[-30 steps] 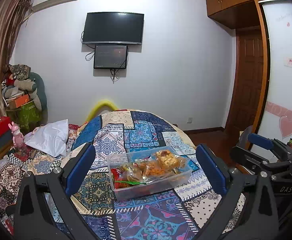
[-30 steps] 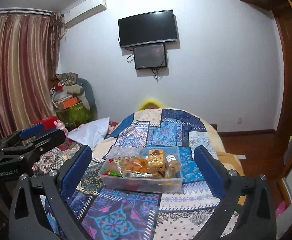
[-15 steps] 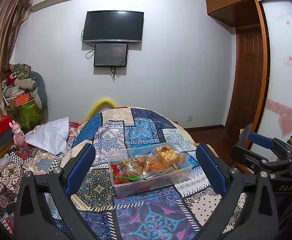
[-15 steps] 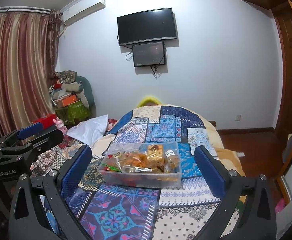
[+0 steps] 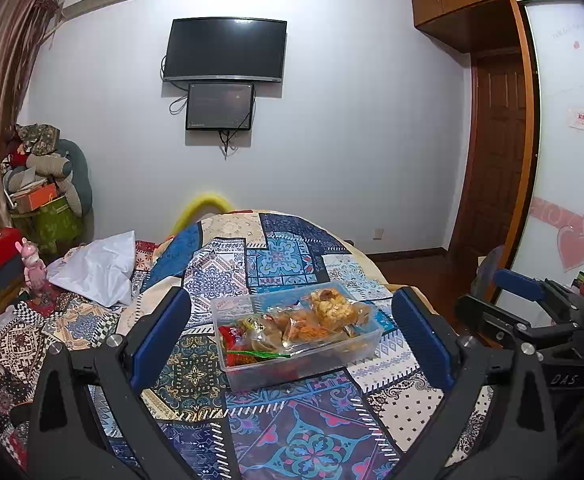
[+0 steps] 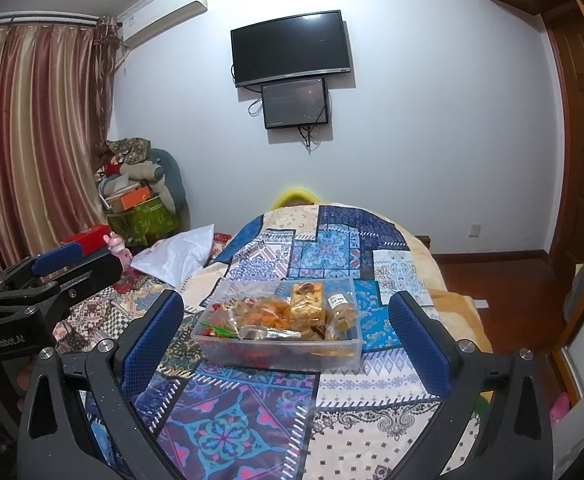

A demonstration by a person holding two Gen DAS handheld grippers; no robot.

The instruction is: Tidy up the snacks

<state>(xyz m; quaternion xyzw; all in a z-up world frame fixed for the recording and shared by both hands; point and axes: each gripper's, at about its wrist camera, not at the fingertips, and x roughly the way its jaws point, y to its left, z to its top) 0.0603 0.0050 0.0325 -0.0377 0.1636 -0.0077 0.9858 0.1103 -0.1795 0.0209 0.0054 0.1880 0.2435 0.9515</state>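
A clear plastic box (image 5: 303, 364) (image 6: 276, 350) full of wrapped snacks (image 5: 292, 324) (image 6: 280, 312) sits on the patchwork bedspread (image 5: 276, 252) (image 6: 331, 240). My left gripper (image 5: 292, 328) is open and empty, held back from the box, which shows between its blue pads. My right gripper (image 6: 286, 326) is open and empty too, also short of the box. Each gripper shows at the side of the other's view: the right one (image 5: 531, 312) and the left one (image 6: 48, 276).
A white pillow (image 5: 96, 268) and a pink toy (image 5: 32, 264) lie left of the bed. Piled boxes and cushions (image 6: 140, 196) stand in the left corner by the curtain. A TV (image 5: 224, 50) hangs on the far wall. A wooden door (image 5: 495, 152) is on the right.
Both grippers have tilted or drawn back slightly, so the snack box sits a little lower in each view. Both stay open and empty.
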